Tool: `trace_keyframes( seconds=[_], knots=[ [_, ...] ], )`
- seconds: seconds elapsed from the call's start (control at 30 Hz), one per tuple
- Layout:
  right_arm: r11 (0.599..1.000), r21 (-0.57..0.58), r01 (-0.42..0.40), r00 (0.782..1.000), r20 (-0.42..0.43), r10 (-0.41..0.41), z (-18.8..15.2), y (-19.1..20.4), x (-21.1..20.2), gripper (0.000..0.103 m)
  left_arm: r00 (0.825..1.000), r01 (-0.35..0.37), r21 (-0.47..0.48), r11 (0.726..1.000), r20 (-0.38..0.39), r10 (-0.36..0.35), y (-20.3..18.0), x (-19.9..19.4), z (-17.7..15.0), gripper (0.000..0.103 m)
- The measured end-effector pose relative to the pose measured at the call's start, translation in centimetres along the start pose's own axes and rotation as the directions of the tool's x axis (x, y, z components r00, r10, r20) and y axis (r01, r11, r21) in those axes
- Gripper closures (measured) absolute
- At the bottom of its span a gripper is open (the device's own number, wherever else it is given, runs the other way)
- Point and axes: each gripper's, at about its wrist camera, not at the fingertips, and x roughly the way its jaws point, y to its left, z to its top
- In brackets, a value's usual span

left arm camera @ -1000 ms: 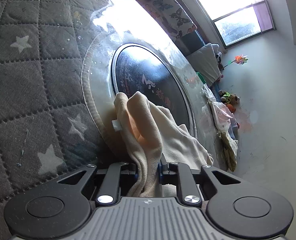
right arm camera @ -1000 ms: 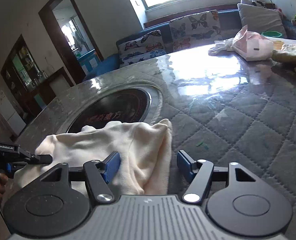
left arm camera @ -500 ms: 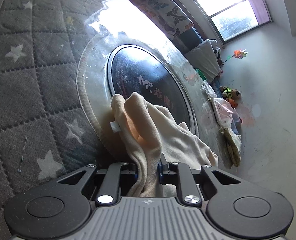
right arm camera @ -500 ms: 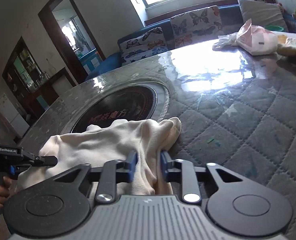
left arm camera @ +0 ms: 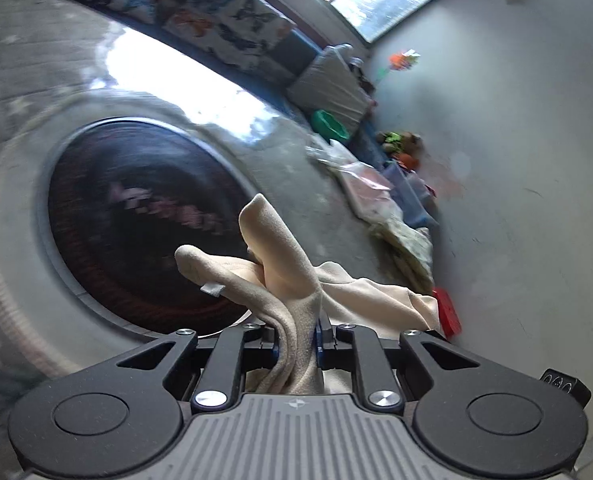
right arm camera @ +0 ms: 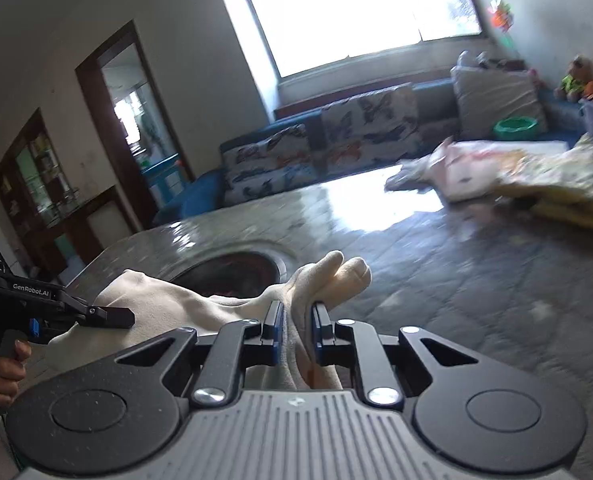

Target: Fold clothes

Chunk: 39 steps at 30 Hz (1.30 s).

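Note:
A cream garment [left arm camera: 280, 264] hangs bunched between both grippers above the round table's dark centre plate [left arm camera: 128, 216]. My left gripper [left arm camera: 296, 336] pinches one folded edge, its jaws still closing on the fabric, and a small white label shows on the fold. In the right wrist view my right gripper [right arm camera: 294, 328] grips the other end of the garment [right arm camera: 168, 304], jaws still closing with cloth pressed between the blue pads. The left gripper [right arm camera: 108, 317] appears there at the far left, held by a person's hand [right arm camera: 0, 372]. The lower part of the garment is hidden behind the gripper bodies.
The table wears a grey quilted cover [right arm camera: 456, 280] with a glossy sheet over it. Folded clothes and a pink bag [right arm camera: 536, 184] lie at its far right edge. Behind stand a sofa with butterfly cushions [right arm camera: 336, 136] and a green bowl [right arm camera: 514, 126].
The right gripper shut on the garment's edge. Both grippers then rose, lifting the cloth off the table, and the left one rolled and swung over the dark plate.

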Motion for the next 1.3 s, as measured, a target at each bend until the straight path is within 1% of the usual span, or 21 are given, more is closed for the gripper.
trace_keyframes(
  seconds=[0.13, 0.2, 0.33, 0.5, 0.73, 0.87, 0.97, 1.03, 1.1, 1.13, 1.17, 1.2, 1.23, 1.3],
  knots=[
    [0.996, 0.000, 0.086, 0.995, 0.048, -0.086, 1.0, -2.2, -2.7, 0.090, 0.997, 0.061, 0.053, 0.997, -0.039, -0.059, -3.3, 3.5, 0.3, 0.086],
    [0.990, 0.003, 0.143, 0.987, 0.074, -0.143, 1.5, -3.8, -4.4, 0.090, 0.995, 0.084, 0.073, 0.994, -0.058, -0.080, -4.6, 5.3, 0.2, 0.086],
    [0.976, 0.020, 0.219, 0.970, 0.101, -0.220, 1.7, -6.4, -6.4, 0.090, 0.989, 0.119, 0.100, 0.988, -0.099, -0.109, -7.0, 8.5, -0.2, 0.086],
    [0.964, 0.051, 0.261, 0.959, 0.098, -0.265, 1.2, -8.8, -7.7, 0.090, 0.983, 0.133, 0.122, 0.984, -0.144, -0.115, -8.9, 11.1, -1.0, 0.086],
    [0.955, 0.083, 0.286, 0.949, 0.111, -0.294, 0.4, -10.6, -8.7, 0.090, 0.979, 0.135, 0.157, 0.978, -0.176, -0.106, -10.7, 12.7, -1.4, 0.086],
    [0.949, 0.102, 0.300, 0.945, 0.101, -0.310, -0.3, -11.6, -9.2, 0.090, 0.977, 0.118, 0.182, 0.976, -0.198, -0.082, -11.0, 13.7, -2.1, 0.086],
    [0.943, 0.128, 0.308, 0.946, 0.067, -0.318, -1.5, -12.6, -9.0, 0.089, 0.974, 0.094, 0.202, 0.975, -0.220, -0.048, -10.9, 14.4, -2.9, 0.086],
    [0.940, 0.139, 0.311, 0.946, 0.043, -0.320, -2.3, -13.1, -8.9, 0.087, 0.973, 0.054, 0.224, 0.973, -0.229, -0.001, -10.6, 14.8, -3.5, 0.079],
    [0.934, 0.138, 0.331, 0.941, 0.032, -0.338, -3.0, -13.4, -8.9, 0.084, 0.972, 0.008, 0.246, 0.969, -0.228, 0.050, -10.2, 14.9, -3.9, 0.066],
    [0.928, 0.135, 0.347, 0.935, 0.028, -0.353, -3.2, -13.5, -8.9, 0.082, 0.972, -0.013, 0.258, 0.966, -0.225, 0.073, -9.9, 14.9, -4.0, 0.062],
    [0.924, 0.136, 0.357, 0.931, 0.028, -0.364, -3.4, -13.7, -9.2, 0.078, 0.973, -0.034, 0.266, 0.963, -0.212, 0.093, -9.7, 14.7, -4.0, 0.054],
    [0.921, 0.133, 0.365, 0.928, 0.030, -0.372, -3.5, -13.8, -9.4, 0.077, 0.974, -0.056, 0.274, 0.960, -0.197, 0.113, -9.5, 14.5, -3.9, 0.051],
    [0.919, 0.127, 0.372, 0.925, 0.030, -0.379, -3.5, -13.9, -9.5, 0.076, 0.976, -0.070, 0.276, 0.958, -0.180, 0.124, -9.4, 14.3, -3.6, 0.050],
    [0.910, 0.101, 0.403, 0.912, 0.034, -0.408, -3.3, -13.9, -9.6, 0.076, 0.979, -0.097, 0.279, 0.955, -0.144, 0.141, -9.3, 13.7, -3.2, 0.050]
  ],
)
